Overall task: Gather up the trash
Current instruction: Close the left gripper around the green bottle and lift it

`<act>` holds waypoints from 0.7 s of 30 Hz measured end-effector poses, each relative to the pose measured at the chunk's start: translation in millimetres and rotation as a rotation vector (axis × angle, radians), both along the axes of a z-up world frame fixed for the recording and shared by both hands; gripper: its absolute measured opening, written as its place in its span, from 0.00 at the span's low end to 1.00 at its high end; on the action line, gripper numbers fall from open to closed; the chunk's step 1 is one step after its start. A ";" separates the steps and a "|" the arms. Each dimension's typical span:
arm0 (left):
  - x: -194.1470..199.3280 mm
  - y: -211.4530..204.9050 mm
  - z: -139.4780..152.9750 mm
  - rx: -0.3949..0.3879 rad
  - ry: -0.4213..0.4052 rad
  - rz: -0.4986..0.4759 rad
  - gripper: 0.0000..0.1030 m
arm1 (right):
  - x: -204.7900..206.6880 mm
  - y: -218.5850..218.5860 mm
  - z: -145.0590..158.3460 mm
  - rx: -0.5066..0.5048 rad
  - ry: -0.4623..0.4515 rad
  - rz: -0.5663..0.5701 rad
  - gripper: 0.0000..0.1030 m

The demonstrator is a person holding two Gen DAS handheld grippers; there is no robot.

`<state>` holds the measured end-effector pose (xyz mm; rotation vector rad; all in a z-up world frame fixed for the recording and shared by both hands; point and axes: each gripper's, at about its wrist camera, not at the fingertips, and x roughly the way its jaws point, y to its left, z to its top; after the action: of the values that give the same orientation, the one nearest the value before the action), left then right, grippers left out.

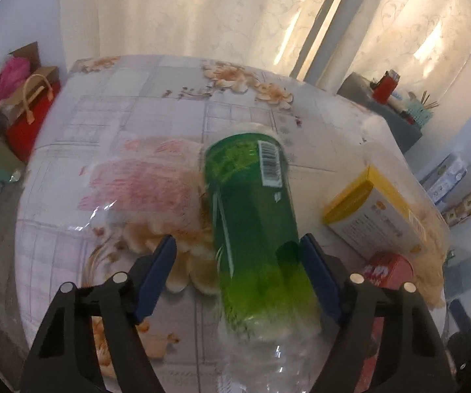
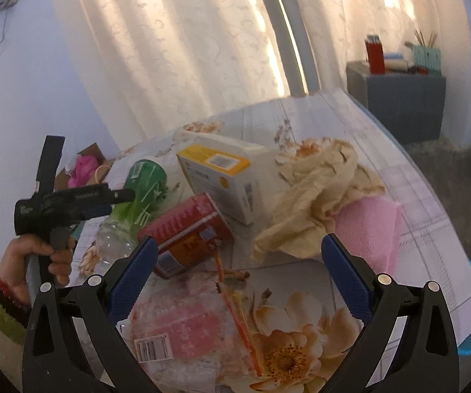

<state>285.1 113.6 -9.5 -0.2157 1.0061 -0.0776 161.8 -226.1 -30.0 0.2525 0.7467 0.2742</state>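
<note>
The left gripper (image 1: 237,255) has its blue-padded jaws set around a clear plastic bottle with a green label (image 1: 255,216). The bottle lies lengthwise between them; the right pad touches its side, while a gap shows at the left pad, so the grip is not closed. Outside the right jaw sit a yellow-and-white cardboard box (image 1: 373,213) and a red can (image 1: 389,268).

The right gripper (image 2: 237,255) hangs with its jaws wide and nothing gripped. Between and beyond them lie a crumpled beige cloth (image 2: 314,196), the red can and a clear plastic wrapper with pink print (image 2: 183,324); a folded pink cloth (image 2: 373,232) lies past the right jaw.

All rests on a table under a glossy floral cover (image 1: 137,104). White patterned curtains (image 2: 176,49) hang behind, with a grey cabinet (image 2: 402,104) to their right. A hand (image 2: 35,258) holds the left gripper's handle.
</note>
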 end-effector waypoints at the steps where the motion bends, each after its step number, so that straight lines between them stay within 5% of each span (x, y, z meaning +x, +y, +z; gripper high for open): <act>1: 4.2 -3.3 -0.1 0.019 0.010 -0.008 0.72 | 0.5 -1.6 -1.9 0.004 0.005 -0.003 0.92; 10: 17.3 -18.4 -10.1 0.003 0.080 -0.028 0.64 | 1.9 -6.8 -7.5 0.020 0.018 -0.012 0.92; 14: 21.0 -14.2 -17.4 -0.082 0.134 0.001 0.63 | -1.4 -8.7 -5.6 0.018 0.016 -0.013 0.92; 21: 21.0 -18.1 -20.5 -0.061 0.136 -0.002 0.63 | -2.1 -11.5 -8.2 0.018 0.026 -0.020 0.92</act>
<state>306.1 95.4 -30.0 -0.2787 1.1403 -0.0966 159.7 -237.6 -38.3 0.2812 0.7671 0.2593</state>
